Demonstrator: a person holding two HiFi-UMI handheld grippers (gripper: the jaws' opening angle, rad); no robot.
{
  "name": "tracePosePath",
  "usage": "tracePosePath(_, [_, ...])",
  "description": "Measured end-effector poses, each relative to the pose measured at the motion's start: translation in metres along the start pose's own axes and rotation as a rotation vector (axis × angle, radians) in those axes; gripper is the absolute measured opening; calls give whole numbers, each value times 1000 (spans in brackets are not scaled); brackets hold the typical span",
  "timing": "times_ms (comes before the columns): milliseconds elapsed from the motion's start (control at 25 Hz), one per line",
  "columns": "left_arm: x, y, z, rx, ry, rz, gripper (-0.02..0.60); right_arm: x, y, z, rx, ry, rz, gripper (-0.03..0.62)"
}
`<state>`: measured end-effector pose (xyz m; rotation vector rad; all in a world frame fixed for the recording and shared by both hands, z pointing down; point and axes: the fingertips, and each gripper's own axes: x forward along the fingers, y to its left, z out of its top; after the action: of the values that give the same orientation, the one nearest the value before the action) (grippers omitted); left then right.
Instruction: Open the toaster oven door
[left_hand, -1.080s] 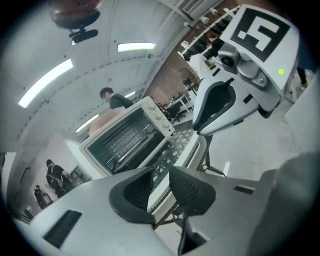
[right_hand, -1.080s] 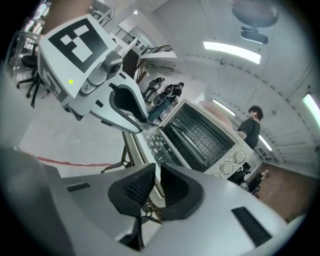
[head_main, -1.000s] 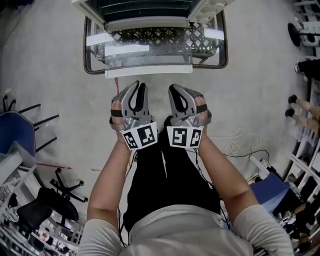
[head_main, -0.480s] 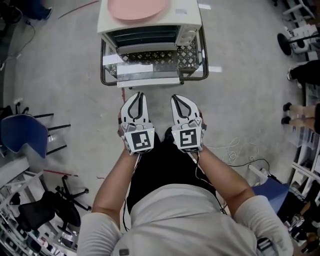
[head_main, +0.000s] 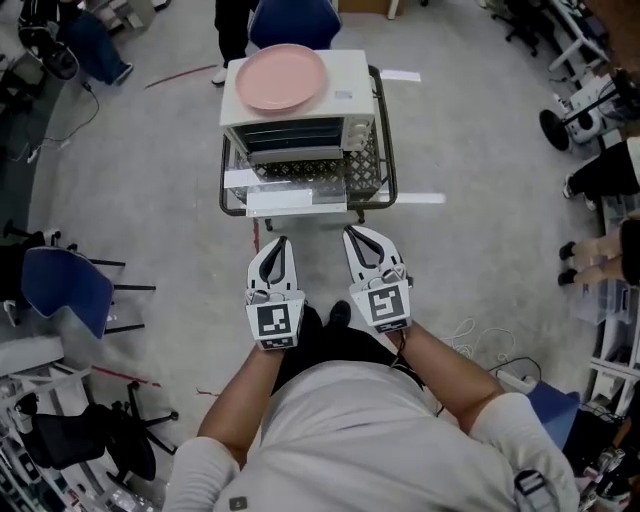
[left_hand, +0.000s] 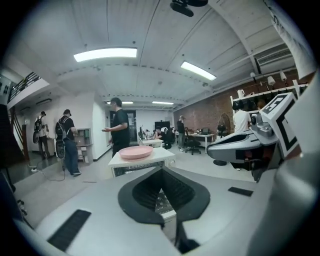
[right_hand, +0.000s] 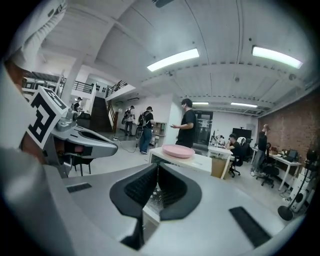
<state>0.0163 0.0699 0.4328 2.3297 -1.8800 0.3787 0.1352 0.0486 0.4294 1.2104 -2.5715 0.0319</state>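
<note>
**Head view, door stage.** The toaster oven (head_main: 300, 125) stands on a wire cart (head_main: 386, 150), set against the cart's far edge, with a pink plate (head_main: 281, 76) on its roof. Its long axis runs from the cart's left edge to its right edge, and its mouth faces the person. The glass door (head_main: 285, 182) lies swung down to about level, reaching towards the cart's near edge. Its pale handle (head_main: 296, 203) lies along that near edge, parallel to the oven's long axis. The dark cavity above it is exposed.

Judged from this, the opening is done, and nothing of the task appears left.

The left gripper (head_main: 279, 241) and right gripper (head_main: 351, 232) are held side by side near the person's body. Both are well apart from the cart and touch nothing. The jaws of each have just been closing and now meet, with nothing between them; each gripper view shows only the distant oven through the gap.
</note>
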Motion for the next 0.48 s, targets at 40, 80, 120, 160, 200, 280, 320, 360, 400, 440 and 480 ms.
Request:
tracePosePath(40, [-3,-1,6,-8,4,6,17,-4,-2,5,-6,-10,-2,23])
tracePosePath(80, [-6,-1,11,-9,5,9,17,-8,-4,10,-19,-20,-4,23])
tracePosePath(120, [-9,-1,15,-1,-5,12,17,-12,-4,13,-38,-29,-5,23])
tracePosePath(160, [-11,-1,20,9,-23,14,17,-16,-3,16,-53,-36,-4,23])
tracePosePath(200, [-14,0,25,15,-41,15,17,-21,-2,19,-61,-41,-2,23])
tracePosePath(280, [-22,2,36,18,-58,7,17,-28,1,24,-56,-48,4,23])
tracePosePath(320, [-26,2,40,23,-58,-2,17,-30,2,26,-53,-52,6,23])
tracePosePath(360, [-30,1,44,31,-54,-15,17,-33,4,29,-50,-58,10,23])
tracePosePath(400, [-34,-1,45,44,-53,-30,17,-37,7,32,-48,-65,14,23])
tracePosePath(440, [-39,-3,46,62,-59,-44,17,-42,10,35,-45,-71,17,23])
tracePosePath(480, [-44,-5,45,79,-66,-54,17,-47,13,37,-42,-75,19,23])
